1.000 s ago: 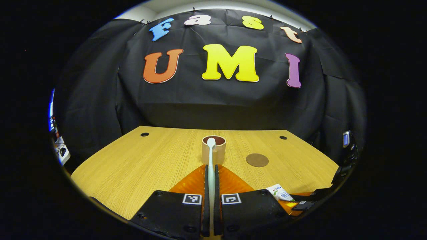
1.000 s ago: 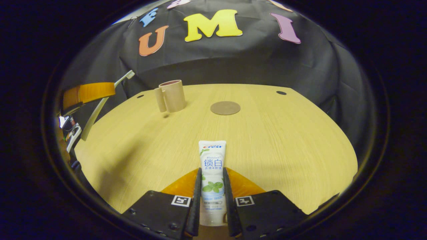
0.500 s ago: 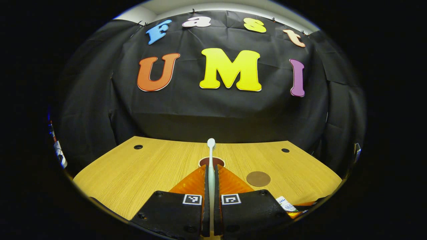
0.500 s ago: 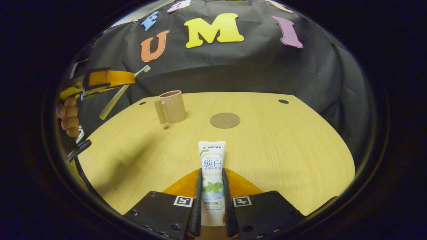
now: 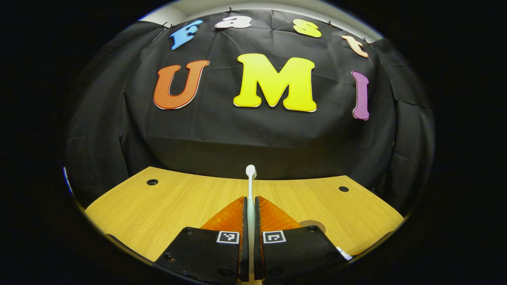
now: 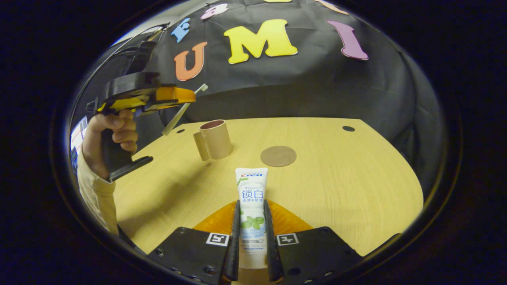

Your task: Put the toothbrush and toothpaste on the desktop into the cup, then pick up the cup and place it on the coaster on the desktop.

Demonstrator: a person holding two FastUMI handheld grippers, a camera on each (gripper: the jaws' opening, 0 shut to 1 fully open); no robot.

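Wood counter [image 6: 336, 186]: cup [image 6: 216, 138] empty, off coaster [image 6: 278, 156]; left tool [image 5: 250, 233] clamps toothbrush [image 5: 250, 186], right tool [image 6: 252, 237] clamps toothpaste [image 6: 251, 194]. Nothing placed yet.

The light wood-grain desk [image 6: 336, 186] looks smooth and matt. The beige cup [image 6: 216, 139] seems matt plastic, the white toothpaste tube [image 6: 252, 206] glossy plastic, the brown round coaster [image 6: 278, 156] dull, cork-like.

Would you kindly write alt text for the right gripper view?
The right hand-held gripper grips a toothpaste tube above a wooden desktop. Beyond stand a cup and coaster; the left hand-held gripper holds a toothbrush above the cup.
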